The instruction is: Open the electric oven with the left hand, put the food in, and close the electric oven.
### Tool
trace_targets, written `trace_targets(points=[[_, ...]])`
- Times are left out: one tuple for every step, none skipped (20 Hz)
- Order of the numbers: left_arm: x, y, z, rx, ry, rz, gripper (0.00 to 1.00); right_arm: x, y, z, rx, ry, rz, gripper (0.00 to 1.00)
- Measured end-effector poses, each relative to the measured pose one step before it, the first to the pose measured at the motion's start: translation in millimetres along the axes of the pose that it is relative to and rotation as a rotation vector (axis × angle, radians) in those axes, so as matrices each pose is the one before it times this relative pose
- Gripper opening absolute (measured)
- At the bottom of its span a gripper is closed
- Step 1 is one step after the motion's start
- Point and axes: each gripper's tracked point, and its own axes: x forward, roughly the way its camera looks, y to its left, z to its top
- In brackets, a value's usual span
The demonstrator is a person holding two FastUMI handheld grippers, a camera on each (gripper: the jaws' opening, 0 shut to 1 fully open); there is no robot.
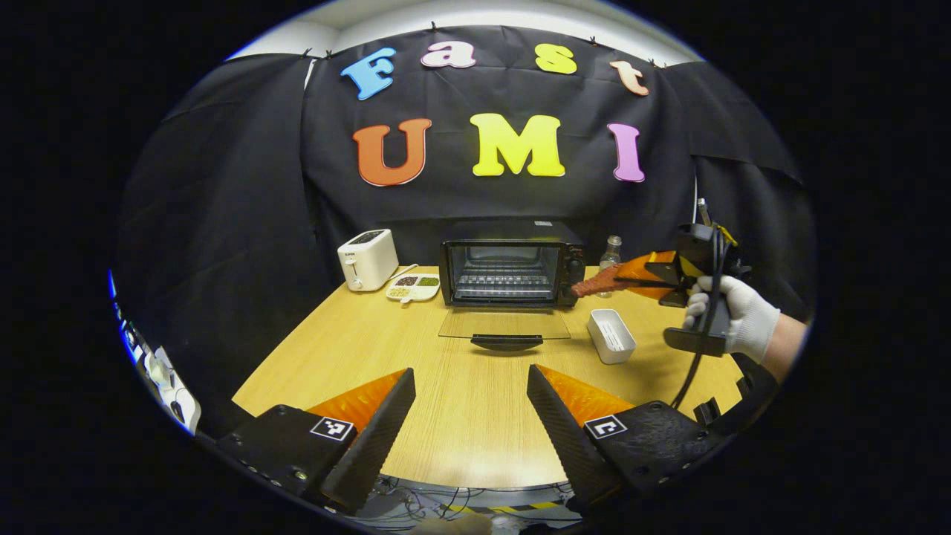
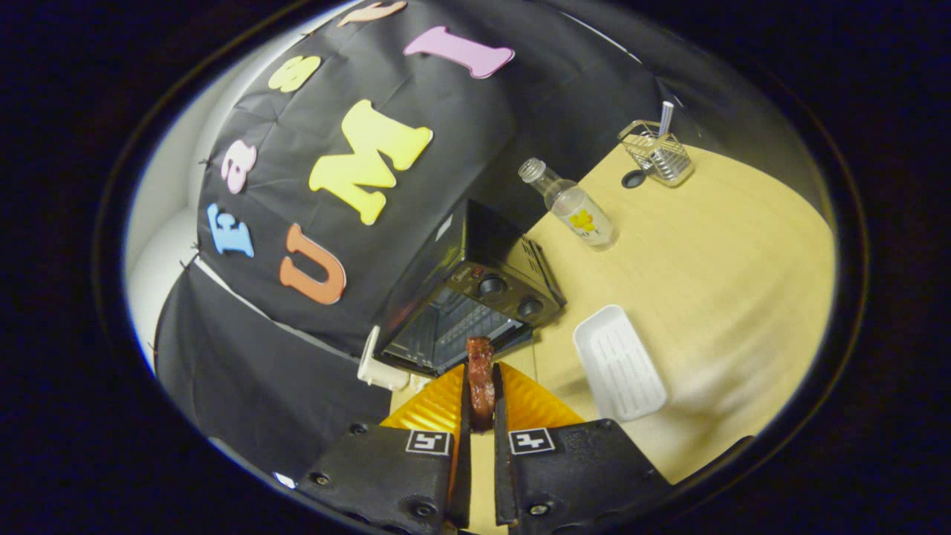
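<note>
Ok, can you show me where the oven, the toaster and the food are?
oven point(image 1: 508, 272): left gripper view, on the wire rack inside its open front.
toaster point(image 1: 367, 259): left gripper view, on its front face.
food point(image 2: 480, 379): right gripper view, on the stretch clamped between the right gripper's fingers.

white glove point(image 1: 747, 316), black cable point(image 1: 695, 368)

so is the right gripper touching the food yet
Touching. The right gripper view shows the right gripper closed on the food, both fingers pressing its sides.
</note>
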Motion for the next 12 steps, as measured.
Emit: trace_targets(points=[[-3.61, 5.45, 1.91, 0.02015, -0.00238, 0.00056, 0.97, 9.25, 4.76, -12.07, 0.0266, 0.00068, 0.00102, 0.15], [-2.75, 6.83, 1.21, 0.01626, -0.00578, 0.00772, 0.97, 10.43, 4.35, -8.66, 0.02152, -0.0032, 0.00267, 0.16], [-1.84, 5.02, 3.62, 0.00671, -0.00908, 0.00585, 0.97, 10.91, 3.25, -3.2, 0.01997, -0.01533, -0.00204, 0.16], [-0.08, 3.02, 2.58, -0.00291, -0.00458, 0.00171, 0.96, 11.7, 1.76, -3.26, 0.01604, -0.01864, -0.00357, 0.16], [-0.05, 3.21, 2.54, -0.00583, -0.00434, 0.00876, 0.97, 11.75, 2.61, -0.66, 0.01973, -0.02997, -0.00005, 0.16], [0.28, 4.25, 3.6, -0.00314, -0.00967, 0.00824, 0.97, 12.43, 2.52, 0.32, 0.02402, -0.03121, -0.00124, 0.16], [1.99, 6.23, 5.28, 0.0079, -0.01789, 0.01732, 0.97, 14.02, 1.76, -4.28, 0.01654, -0.02261, -0.0042, 0.16], [4.13, 5.05, -1.07, 0.01128, 0.00511, 0.01198, 0.97, 14.7, 0.43, -3.66, 0.01317, -0.01639, -0.00777, 0.15], [4.39, 3.68, -0.41, 0.00875, 0.00558, 0.00826, 0.96, 13.85, 2.9, -4.73, 0.01225, -0.00951, 0.00156, 0.15], [3.0, 3.8, 1.23, 0.00656, 0.00617, 0.00506, 0.97, 14.32, 3.4, -4.55, 0.01027, -0.00764, 0.00046, 0.15], [5.41, 4.53, 1.94, 0.00564, 0.00551, 0.00595, 0.97, 14.28, 2.07, -4.79, 0.01132, -0.00909, -0.00364, 0.16], [5.17, 5.31, 0.85, 0.00443, 0.0075, 0.01164, 0.97, 15.3, 2.23, -4.03, 0.0111, -0.00576, -0.00495, 0.16]])
